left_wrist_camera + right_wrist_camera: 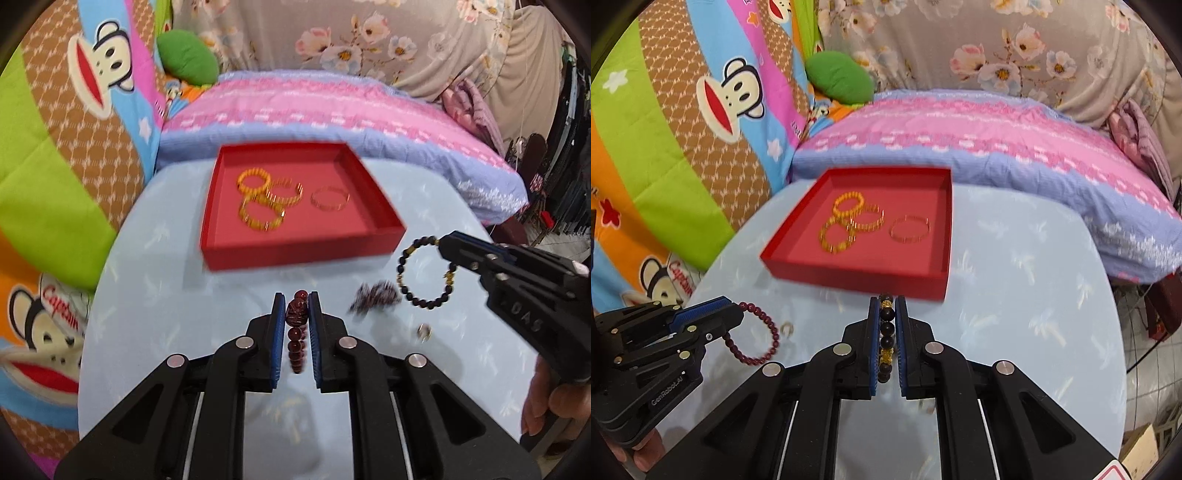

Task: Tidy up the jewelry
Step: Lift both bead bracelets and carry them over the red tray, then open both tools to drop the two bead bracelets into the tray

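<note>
Just short of the red tray [934, 284], I hold both fingers clamped: left on red beads [295, 332], right on black beads [886, 332], ready for dropping in.

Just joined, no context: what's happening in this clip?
A person is sorting jewelry with two handheld grippers. The left gripper is shut on a dark red bead bracelet; the right gripper is shut on a black bead bracelet. Both hang above the pale blue table, short of the red tray, which already holds four gold bangles. A small ring and a dark blurred piece lie outside it.
</note>
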Demonstrator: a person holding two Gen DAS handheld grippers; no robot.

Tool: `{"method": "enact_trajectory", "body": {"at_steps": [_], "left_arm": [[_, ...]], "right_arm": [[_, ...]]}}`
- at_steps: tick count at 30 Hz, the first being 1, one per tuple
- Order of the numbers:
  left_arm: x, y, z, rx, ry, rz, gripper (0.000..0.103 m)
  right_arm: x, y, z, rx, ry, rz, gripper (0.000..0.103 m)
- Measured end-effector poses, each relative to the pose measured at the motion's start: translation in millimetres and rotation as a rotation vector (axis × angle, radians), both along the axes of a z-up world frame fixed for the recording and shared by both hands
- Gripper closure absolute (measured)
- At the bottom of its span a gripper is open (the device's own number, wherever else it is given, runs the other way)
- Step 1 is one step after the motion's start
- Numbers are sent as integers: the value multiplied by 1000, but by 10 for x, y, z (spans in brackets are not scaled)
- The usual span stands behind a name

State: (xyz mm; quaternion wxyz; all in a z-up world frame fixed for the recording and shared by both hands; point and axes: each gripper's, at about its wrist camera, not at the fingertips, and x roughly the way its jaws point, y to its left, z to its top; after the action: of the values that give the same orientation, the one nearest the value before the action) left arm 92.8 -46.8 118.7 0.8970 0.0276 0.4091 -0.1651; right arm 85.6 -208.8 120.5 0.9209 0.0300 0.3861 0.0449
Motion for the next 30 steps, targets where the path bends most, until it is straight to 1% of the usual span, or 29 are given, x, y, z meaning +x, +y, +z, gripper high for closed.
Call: {"method": "enact_trajectory", "body": {"at_steps": [3, 5, 7, 9, 12, 14, 17, 18, 20, 23, 26, 27, 28, 29, 30], "left_arm": [[230, -79, 244, -35, -49, -11, 91], [393, -124, 363, -62, -73, -18, 91], [546, -166, 430, -80, -89, -21, 91], [708, -205, 430, -91, -99, -18, 91], [972, -222, 276, -125, -62, -24, 90], [1152, -221, 57, -150, -13, -28, 90], [1326, -207, -313, -128, 62, 0, 91], [1367, -184, -438, -115, 81, 15, 91], [1405, -135, -598, -96, 99, 30, 91], [1455, -56, -734, -75, 118, 53, 91], [1473, -27, -767, -41, 106, 75, 90], [1474, -25, -766, -29, 100, 83, 88], [1479, -9, -762, -23, 101, 90, 78], [1479, 6, -761, -21, 100, 97, 64], [1466, 25, -757, -17, 94, 108, 58]], "right_arm": [[231, 40, 165, -12, -45, 13, 95], [403, 53, 241, 3, -63, 19, 95], [603, 44, 280, 39, -71, 25, 95], [775, 35, 265, 73, -65, 26, 95], [1042, -7, 120, 133, -28, 22, 95], [1190, -18, -64, 157, 13, 10, 95], [1332, -41, -383, 156, 77, -12, 95], [1347, -47, -465, 151, 91, -18, 95], [1349, -61, -611, 128, 114, -29, 95], [1354, -71, -716, 115, 131, -35, 95], [1378, -28, -706, 112, 124, -29, 95], [1388, -3, -692, 102, 116, -26, 94], [1391, 32, -669, 80, 102, -29, 92], [1394, 51, -657, 54, 93, -41, 81], [1396, 48, -642, 39, 84, -50, 73]]}}
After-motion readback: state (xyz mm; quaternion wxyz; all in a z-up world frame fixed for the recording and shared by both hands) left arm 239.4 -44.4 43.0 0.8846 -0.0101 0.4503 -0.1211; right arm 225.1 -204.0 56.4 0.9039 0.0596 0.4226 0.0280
